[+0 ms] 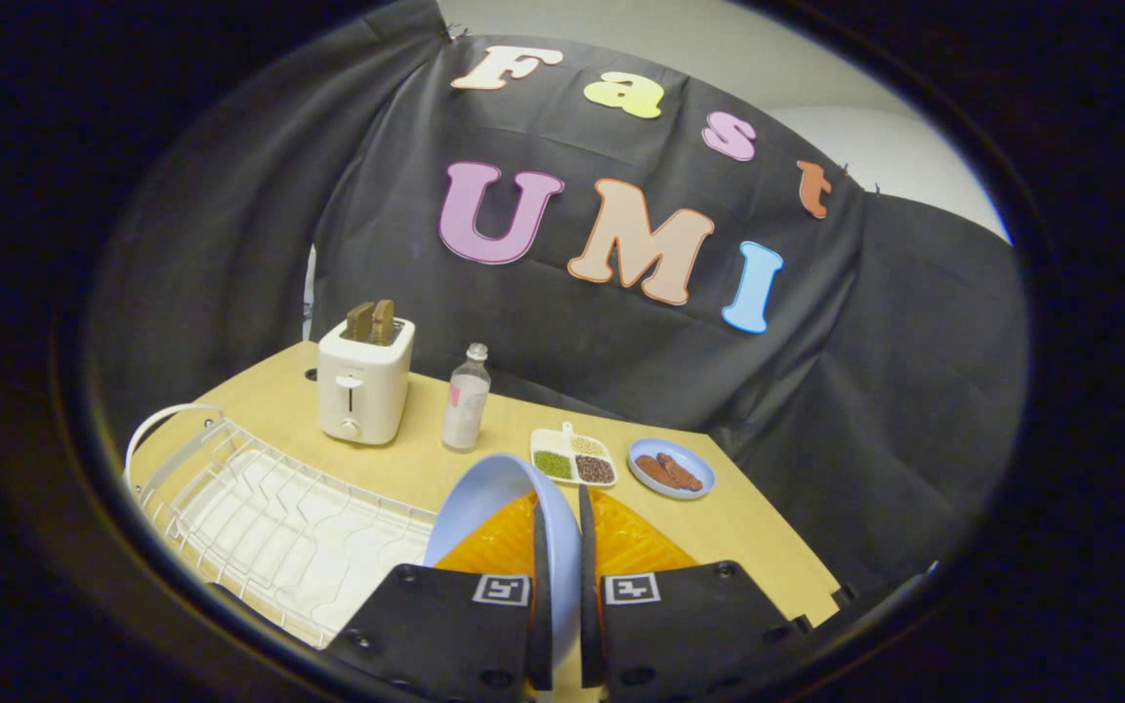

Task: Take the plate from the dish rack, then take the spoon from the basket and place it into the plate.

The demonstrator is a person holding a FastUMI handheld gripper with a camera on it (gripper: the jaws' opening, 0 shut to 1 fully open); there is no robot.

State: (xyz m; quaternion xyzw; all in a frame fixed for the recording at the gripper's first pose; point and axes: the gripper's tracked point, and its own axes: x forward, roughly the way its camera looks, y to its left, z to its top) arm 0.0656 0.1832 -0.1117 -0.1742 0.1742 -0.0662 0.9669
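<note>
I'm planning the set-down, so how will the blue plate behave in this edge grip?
The tool pinches the blue plate by its rim, so it will probably pivot or swing if jolted. Its smooth glossy surface may slip. It keeps its shape on edge, so it seems stiff.

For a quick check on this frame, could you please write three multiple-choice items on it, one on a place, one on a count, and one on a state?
1. Where is the bottle?
A. just right of the toaster
B. inside the dish rack
C. on the small blue dish

2. How many slices stand in the toaster?
A. none
B. two
C. four

3. What is the gripper doing?
A. hanging open
B. shut on the blue plate
C. shut on the bottle

Answers: 1 A, the bottle stands on the table beside the toaster. 2 B, two brown slices stick out on top. 3 B, the plate's rim sits pinched between both fingers.
</note>
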